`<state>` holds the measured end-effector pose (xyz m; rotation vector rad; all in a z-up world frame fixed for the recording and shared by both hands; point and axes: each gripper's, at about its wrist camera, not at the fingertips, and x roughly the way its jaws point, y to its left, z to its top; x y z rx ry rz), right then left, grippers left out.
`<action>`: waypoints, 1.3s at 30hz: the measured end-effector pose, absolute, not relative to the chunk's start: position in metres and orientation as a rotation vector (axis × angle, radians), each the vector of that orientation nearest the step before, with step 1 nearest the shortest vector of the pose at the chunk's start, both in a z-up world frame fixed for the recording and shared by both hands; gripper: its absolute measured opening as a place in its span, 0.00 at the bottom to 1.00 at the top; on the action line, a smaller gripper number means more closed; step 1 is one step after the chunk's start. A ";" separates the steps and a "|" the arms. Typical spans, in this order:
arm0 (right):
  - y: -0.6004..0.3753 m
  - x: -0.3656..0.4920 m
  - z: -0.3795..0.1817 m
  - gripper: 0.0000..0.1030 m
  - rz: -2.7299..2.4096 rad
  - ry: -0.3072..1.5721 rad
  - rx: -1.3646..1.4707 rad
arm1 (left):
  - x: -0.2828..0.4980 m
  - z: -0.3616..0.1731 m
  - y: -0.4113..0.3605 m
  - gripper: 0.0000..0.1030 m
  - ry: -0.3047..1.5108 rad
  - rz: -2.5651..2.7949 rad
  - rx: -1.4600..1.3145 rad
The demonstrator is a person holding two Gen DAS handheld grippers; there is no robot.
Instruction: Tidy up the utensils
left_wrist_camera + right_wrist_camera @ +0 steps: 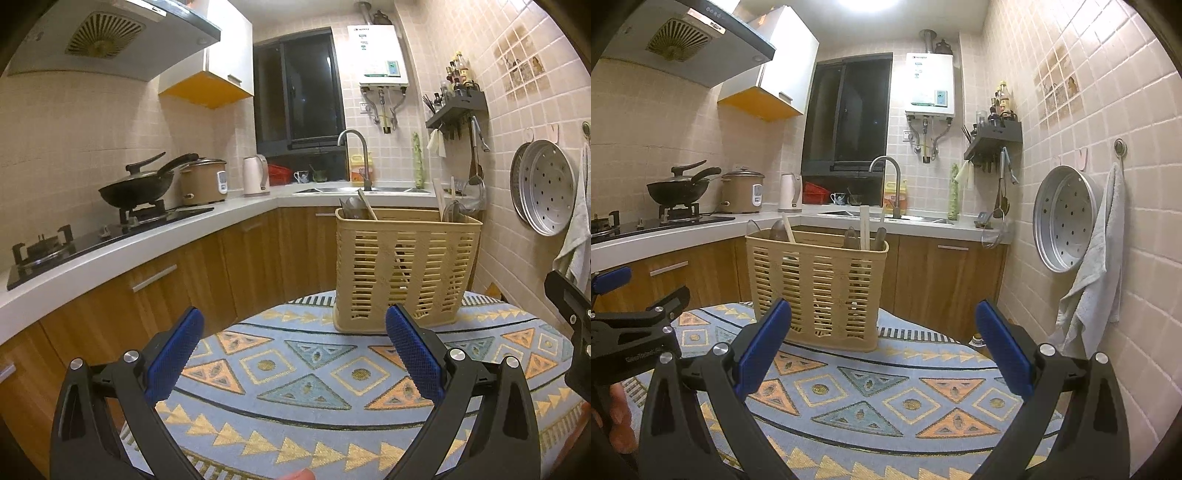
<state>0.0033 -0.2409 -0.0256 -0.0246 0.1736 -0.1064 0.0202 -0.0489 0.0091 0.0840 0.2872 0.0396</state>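
Observation:
A beige slotted utensil basket (404, 269) stands upright at the far edge of a round table with a blue patterned cloth (295, 373). It also shows in the right wrist view (816, 291). Utensils stick out of its top: spoons and a wooden handle on the left (356, 208), chopsticks and more utensils on the right (864, 232). My left gripper (295, 325) is open and empty, short of the basket. My right gripper (882, 321) is open and empty, also short of the basket. The left gripper's body shows at the left of the right wrist view (631, 332).
A white counter (147, 240) with a hob, a wok (136, 188), a rice cooker and a kettle runs along the left. A sink with a tap (354, 155) is behind the basket. A steamer tray (1065, 218) and a towel (1097, 266) hang on the right wall.

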 end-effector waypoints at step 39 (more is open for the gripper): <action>-0.239 0.006 -0.026 0.93 -0.100 0.187 -0.030 | 0.019 0.010 -0.044 0.93 0.277 0.017 0.061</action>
